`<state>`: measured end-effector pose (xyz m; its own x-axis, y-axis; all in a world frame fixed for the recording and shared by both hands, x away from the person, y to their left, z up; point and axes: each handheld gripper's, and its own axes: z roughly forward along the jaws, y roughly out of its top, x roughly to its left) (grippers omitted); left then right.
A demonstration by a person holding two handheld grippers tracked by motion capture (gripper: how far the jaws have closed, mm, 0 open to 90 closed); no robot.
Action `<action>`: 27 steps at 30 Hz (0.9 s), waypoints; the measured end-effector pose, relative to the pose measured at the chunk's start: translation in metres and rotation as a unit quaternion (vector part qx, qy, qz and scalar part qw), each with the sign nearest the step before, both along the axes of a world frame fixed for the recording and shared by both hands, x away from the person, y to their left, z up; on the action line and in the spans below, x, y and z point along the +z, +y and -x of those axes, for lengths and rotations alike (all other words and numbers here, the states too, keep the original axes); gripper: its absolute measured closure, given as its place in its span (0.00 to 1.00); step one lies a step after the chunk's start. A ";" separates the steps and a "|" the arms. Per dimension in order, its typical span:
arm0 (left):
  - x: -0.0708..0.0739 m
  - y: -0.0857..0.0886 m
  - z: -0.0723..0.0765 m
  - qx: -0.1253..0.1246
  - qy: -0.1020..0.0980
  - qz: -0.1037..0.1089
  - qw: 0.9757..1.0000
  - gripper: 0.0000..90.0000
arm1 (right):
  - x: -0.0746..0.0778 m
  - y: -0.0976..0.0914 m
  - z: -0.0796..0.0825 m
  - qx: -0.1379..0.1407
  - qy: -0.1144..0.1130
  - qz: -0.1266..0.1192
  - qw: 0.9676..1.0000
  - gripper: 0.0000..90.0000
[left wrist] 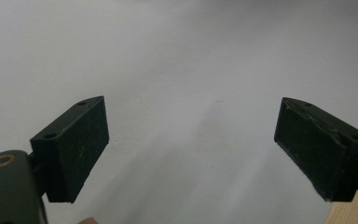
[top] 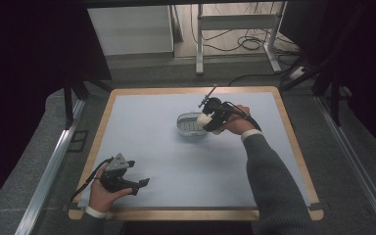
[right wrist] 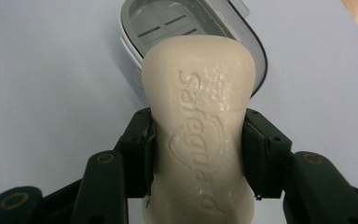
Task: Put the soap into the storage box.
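- My right gripper [right wrist: 198, 154] had its pads pinched on the soap bar [right wrist: 200, 126], one pad on each long side, about halfway along the bar.
- The bar was cream-coloured and smooth, waisted where I gripped it and wider at the rounded far end, with raised brand lettering running lengthwise on the top face.
- Near the far end of that lettering sat a patch of small pale bumps, rougher than the rest.
- Just past the tip of the bar lay the soap dish [right wrist: 256, 46], a pale grey oval tray with a white rim and slots in its floor; the bar overlapped its near edge in my right gripper view.
- I could not tell whether the bar touched the dish or hung above it.
- The near end of the bar ran off the bottom of that view, and most of the dish was hidden behind the soap.
- From the high view, the soap [top: 204, 120] was only a small pale blob at my tool's tip, beside the dish [top: 190, 125].
- My left gripper [left wrist: 191, 144] had its jaws spread wide with nothing between them, just the pale blue mat [left wrist: 177, 56] ahead.
- It rested in my left hand [top: 103, 193], well apart from the soap.
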<state>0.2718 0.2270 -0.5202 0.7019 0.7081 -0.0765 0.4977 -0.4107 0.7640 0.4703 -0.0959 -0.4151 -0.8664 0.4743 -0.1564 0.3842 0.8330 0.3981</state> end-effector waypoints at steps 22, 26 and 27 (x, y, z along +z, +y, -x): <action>0.001 0.002 0.000 0.002 -0.002 -0.002 1.000 0.12 | -0.002 0.018 -0.020 0.017 -0.006 0.018 1.000 0.55; 0.001 0.001 0.000 0.001 0.000 0.000 1.000 0.12 | -0.003 0.025 -0.021 0.025 -0.008 0.019 0.999 0.55; 0.001 0.001 0.000 0.001 0.000 0.000 1.000 0.12 | -0.003 0.026 -0.022 0.027 -0.007 0.019 0.999 0.55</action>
